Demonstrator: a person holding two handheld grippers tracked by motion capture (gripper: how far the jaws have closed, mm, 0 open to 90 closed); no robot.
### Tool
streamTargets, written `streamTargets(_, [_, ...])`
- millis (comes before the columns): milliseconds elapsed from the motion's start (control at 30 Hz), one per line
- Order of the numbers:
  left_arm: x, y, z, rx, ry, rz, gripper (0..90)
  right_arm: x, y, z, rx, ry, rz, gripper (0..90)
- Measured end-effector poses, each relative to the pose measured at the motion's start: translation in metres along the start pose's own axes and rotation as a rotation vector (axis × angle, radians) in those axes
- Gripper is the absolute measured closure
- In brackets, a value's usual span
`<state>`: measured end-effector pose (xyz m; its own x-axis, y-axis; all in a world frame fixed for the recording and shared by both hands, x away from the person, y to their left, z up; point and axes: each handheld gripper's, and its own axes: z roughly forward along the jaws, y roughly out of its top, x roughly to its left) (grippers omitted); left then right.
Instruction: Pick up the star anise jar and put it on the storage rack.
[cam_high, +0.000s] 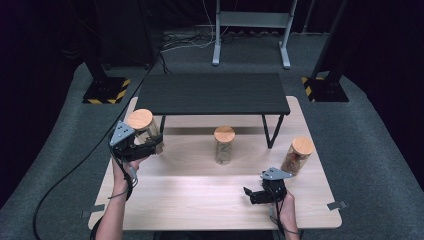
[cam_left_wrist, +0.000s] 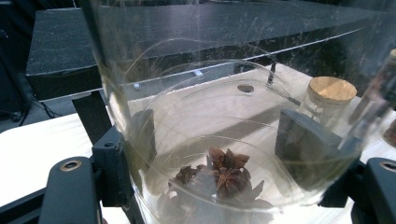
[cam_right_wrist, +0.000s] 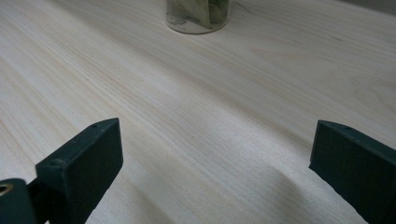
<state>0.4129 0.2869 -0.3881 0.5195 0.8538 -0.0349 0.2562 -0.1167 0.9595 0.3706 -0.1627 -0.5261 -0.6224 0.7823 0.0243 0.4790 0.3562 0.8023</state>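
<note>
High view puts my left gripper (cam_high: 150, 148) at the table's (cam_high: 200, 200) left edge, its jaws clamped on the glass jar of star anise (cam_high: 145, 127), which leans slightly with its cork lid (cam_high: 139, 119) uppermost. Through my left gripper view I look straight into that jar (cam_left_wrist: 224, 140): a black pad presses on the glass on each side, the star anise (cam_left_wrist: 219, 179) lies heaped at the bottom, and the wall fills the space between the jaws, so the grip is as tight as the glass allows.

What matters next, as I judge it, is the black shelf (cam_high: 212, 92). It stands just behind the jar and a little to the right of it, its top about level with the cork lid. The jar's long axis runs near upright, so I would have to carry it up and forward to reach the top, or low and forward into the space beneath.

My right gripper (cam_high: 252, 195) hovers near the front right of the table, jaws wide apart with nothing between them, well apart from this jar. The left hand is the one to act.
</note>
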Motion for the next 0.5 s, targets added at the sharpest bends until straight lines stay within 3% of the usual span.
streamTargets(500, [-0.0017, 0.0101, 0.0004, -0.009, -0.017, 0.007, 24.8, 0.0017, 0.0003, 0.0007, 0.009, -0.001, -0.017, 1.5])
